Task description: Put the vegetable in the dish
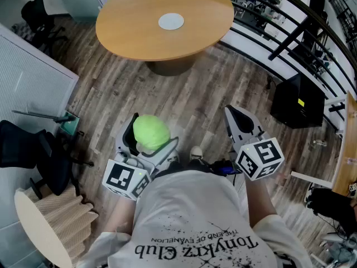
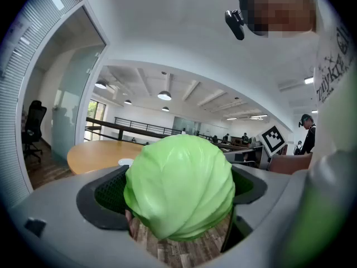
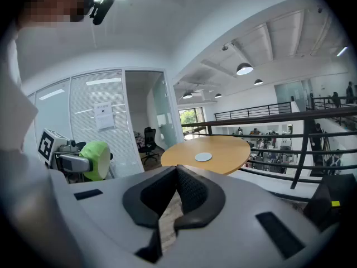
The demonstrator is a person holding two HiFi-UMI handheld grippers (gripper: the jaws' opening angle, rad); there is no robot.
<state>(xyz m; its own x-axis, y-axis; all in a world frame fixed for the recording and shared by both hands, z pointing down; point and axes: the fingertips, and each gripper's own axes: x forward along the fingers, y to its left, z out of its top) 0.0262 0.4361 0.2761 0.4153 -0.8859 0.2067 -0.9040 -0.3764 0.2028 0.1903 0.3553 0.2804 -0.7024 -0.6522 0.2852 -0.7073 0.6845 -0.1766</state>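
Task approx. halfway, by judgement: the cabbage (image 1: pixel 150 132) is off the ground & clamped between the wide-spread jaws of the left gripper (image 2: pixel 178 202), lower centre of the head view, over bare floor. Still to be done: cabbage to be carried to the dish (image 1: pixel 170 21), seen top centre on the round table (image 1: pixel 128 27) & well apart from it, then set in it. The right gripper (image 3: pixel 176 176), lower right, is closed with tips touching; nothing is held. Counted: 1 cabbage, 1 dish (nothing in it), 1 table, 2 grippers.
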